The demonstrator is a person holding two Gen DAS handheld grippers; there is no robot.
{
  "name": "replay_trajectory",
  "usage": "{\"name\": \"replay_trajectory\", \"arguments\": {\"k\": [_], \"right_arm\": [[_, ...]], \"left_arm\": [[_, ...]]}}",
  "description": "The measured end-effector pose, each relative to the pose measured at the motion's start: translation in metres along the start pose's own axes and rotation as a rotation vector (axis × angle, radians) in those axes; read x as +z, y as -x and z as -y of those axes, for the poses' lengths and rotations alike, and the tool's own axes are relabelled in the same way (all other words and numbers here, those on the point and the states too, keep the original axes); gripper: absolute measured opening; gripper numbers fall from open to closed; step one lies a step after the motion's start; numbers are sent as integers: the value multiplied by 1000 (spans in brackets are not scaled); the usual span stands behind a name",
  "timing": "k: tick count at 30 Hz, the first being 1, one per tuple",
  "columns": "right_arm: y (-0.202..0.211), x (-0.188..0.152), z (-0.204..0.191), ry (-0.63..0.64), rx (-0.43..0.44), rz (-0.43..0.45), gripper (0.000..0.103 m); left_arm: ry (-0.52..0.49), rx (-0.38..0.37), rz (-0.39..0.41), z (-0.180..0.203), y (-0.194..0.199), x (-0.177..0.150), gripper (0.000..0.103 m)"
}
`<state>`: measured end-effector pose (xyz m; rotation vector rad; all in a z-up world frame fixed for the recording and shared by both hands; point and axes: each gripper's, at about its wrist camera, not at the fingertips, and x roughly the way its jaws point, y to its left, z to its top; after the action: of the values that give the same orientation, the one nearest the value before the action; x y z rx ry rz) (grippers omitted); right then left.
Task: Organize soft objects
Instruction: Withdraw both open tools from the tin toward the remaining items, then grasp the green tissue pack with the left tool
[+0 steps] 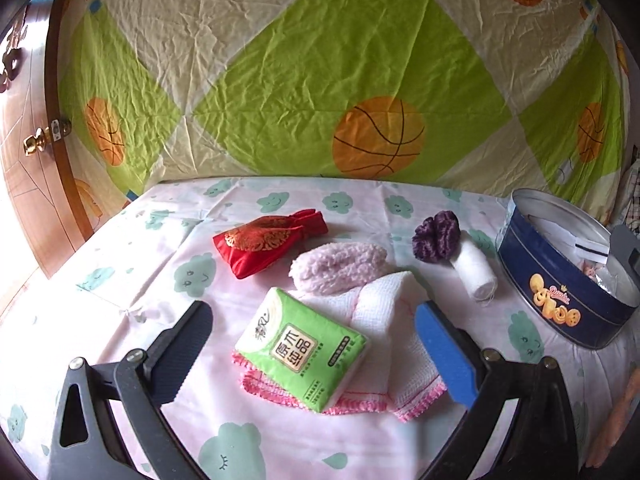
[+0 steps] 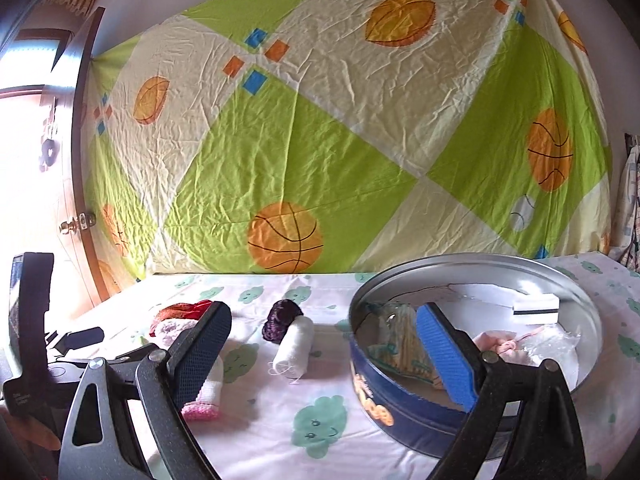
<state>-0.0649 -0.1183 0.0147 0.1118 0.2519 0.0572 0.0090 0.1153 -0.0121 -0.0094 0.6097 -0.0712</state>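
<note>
My left gripper (image 1: pixel 314 322) is open, its fingers on either side of a green tissue pack (image 1: pixel 302 346) that lies on a folded white cloth with pink trim (image 1: pixel 394 320). Behind them lie a fluffy pink piece (image 1: pixel 338 266), a red brocade pouch (image 1: pixel 266 242), a purple scrunchie (image 1: pixel 436 240) and a white gauze roll (image 1: pixel 478 272). A round blue tin (image 1: pixel 560 276) stands at the right. My right gripper (image 2: pixel 324 322) is open and empty, its right finger in front of the blue tin (image 2: pixel 420 408), which holds a yellowish knit item (image 2: pixel 404 340), a pink soft piece (image 2: pixel 500 342) and a white box (image 2: pixel 536 304). The gauze roll (image 2: pixel 294 344) and scrunchie (image 2: pixel 280 316) lie to the tin's left.
A pink sheet with green cloud prints (image 1: pixel 256 432) covers the surface. A green and cream basketball-print cloth (image 1: pixel 320 80) hangs behind it. A wooden door with a brass knob (image 1: pixel 38 142) stands at the left. The left gripper's body (image 2: pixel 36 332) shows at the right wrist view's left edge.
</note>
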Motion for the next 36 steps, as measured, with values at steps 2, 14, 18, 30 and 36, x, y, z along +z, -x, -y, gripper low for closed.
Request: {"name": "replay_trajectory", "arguments": {"k": [2, 14, 18, 30, 36], "right_arm": [[-3, -2, -9, 6, 19, -17, 95], [-17, -5, -33, 51, 28, -74, 95], [-20, -6, -38, 66, 28, -93, 95], [-39, -9, -49, 74, 96, -196, 95], [-45, -12, -59, 94, 127, -232, 95]], "left_arm": [[23, -24, -35, -7, -7, 0, 103], [114, 3, -128, -28, -27, -4, 84], [130, -12, -131, -32, -27, -5, 59], [198, -84, -91, -48, -16, -9, 28], [192, -15, -144, -66, -9, -21, 61]]}}
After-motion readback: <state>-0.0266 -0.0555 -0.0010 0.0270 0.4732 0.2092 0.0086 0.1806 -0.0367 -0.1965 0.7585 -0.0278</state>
